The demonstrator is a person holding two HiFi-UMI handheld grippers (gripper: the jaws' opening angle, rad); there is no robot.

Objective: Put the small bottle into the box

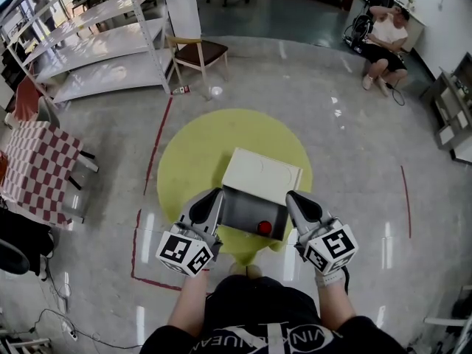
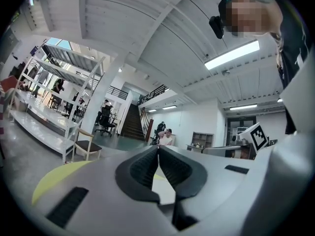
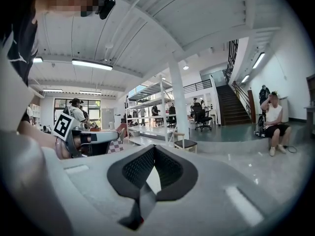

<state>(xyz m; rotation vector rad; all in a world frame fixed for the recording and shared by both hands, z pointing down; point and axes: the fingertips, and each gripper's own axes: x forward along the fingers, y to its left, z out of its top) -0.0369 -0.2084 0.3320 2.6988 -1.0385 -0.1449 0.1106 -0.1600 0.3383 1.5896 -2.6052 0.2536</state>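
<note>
One wide grey floor (image 1: pixel 332 124) fills the head view, with red tape lines on it; white shelving (image 1: pixel 103 43) runs along the far left; a round yellow table (image 1: pixel 192 146) sits in the middle; a red-and-white checked table (image 1: pixel 40 168) at the left edge; a person (image 1: pixel 383 39) seated far right; a wooden chair (image 1: pixel 199 54) beside the shelving

Box (image 1: pixel 262 175) stands on the near part of the yellow table, white lid thrown open away from the person, grey inside showing; small bottle (image 1: pixel 264 227) is inside the box, toward its near right corner, only a red round top visible from above

Left gripper (image 1: pixel 214 194) at the box's left side, right gripper (image 1: pixel 293 196) at its right side; contact with the box walls cannot be told

Left gripper view: jaws of the left gripper (image 2: pixel 158 149) closed tip to tip, nothing between; right gripper view: right gripper (image 3: pixel 153 149) likewise closed and empty
</note>
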